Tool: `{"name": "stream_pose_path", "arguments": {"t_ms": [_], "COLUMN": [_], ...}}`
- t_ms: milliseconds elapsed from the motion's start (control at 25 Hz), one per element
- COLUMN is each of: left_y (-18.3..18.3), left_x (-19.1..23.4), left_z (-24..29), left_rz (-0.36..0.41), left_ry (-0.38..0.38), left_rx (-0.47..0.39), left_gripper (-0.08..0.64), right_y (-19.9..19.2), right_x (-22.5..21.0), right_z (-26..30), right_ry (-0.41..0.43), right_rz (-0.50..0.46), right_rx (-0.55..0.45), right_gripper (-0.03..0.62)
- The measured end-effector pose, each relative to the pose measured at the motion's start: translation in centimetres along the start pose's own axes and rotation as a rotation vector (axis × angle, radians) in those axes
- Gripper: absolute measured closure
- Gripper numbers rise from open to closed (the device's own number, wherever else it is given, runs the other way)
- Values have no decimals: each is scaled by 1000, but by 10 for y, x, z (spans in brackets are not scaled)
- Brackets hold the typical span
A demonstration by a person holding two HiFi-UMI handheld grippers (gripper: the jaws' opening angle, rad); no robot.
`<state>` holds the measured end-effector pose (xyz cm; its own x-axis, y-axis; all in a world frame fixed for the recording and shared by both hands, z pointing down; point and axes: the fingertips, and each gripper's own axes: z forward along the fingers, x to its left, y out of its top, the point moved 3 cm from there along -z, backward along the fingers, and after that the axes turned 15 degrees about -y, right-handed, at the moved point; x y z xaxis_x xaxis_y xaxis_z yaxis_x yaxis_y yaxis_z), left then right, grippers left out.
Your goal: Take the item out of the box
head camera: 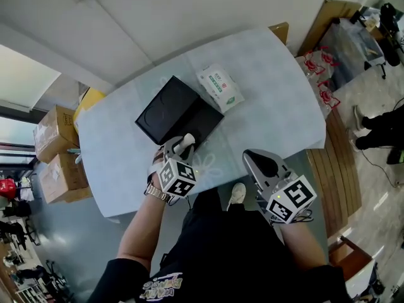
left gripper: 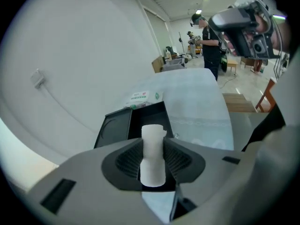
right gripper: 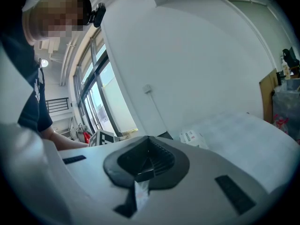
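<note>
- Head view: a pale, rounded worktop point(head camera: 271, 106) stood against a white wall. It carried an open black cardboard box point(head camera: 178, 113), with a white-and-green wipes packet point(head camera: 219, 87) just beside the box.
- The left gripper point(head camera: 178, 148) hung at the box's near edge, and the right gripper point(head camera: 264, 164) was well apart from it, at the worktop's near edge.
- Left gripper view: its jaws gripped a small white plastic bottle point(left gripper: 153, 153), held upright in front of the box.
- Right gripper view: its jaws were closed together, empty.

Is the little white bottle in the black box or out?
Out. The left tool grips the white bottle; the open black box lies beyond it.
</note>
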<state>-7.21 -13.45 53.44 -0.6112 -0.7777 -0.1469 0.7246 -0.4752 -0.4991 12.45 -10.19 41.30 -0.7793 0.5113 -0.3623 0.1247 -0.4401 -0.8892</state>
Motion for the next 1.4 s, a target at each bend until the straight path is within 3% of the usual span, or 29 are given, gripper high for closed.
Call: {"name": "stream_pose_path", "arguments": {"t_ms": [120, 360, 640, 800, 1120, 1400], "left_y": [6, 27, 34, 23, -19, -62], "left_x": [-7, -33, -76, -88, -94, -94], "left_z": [-19, -66, -118, -145, -199, -229], "left_rz": [-86, -281, -344, -423, -435, -449], "left_ry": [17, -14, -46, -51, 26, 17], "left_rx": [-93, -390, -623, -701, -751, -785], "left_gripper": [423, 423, 423, 423, 423, 423], "right_y": [1, 1, -5, -10, -24, -38], "right_x": [4, 15, 32, 53, 109, 163], "right_z": [-9, -29, -41, -37, -23, -18], "right_ry": [24, 78, 139, 190, 273, 274], "right_rz": [-18, -55, -62, -68, -107, -135], "right_rx": [-4, -15, -5, 5, 28, 39], "right_gripper": [583, 583, 583, 583, 583, 583]}}
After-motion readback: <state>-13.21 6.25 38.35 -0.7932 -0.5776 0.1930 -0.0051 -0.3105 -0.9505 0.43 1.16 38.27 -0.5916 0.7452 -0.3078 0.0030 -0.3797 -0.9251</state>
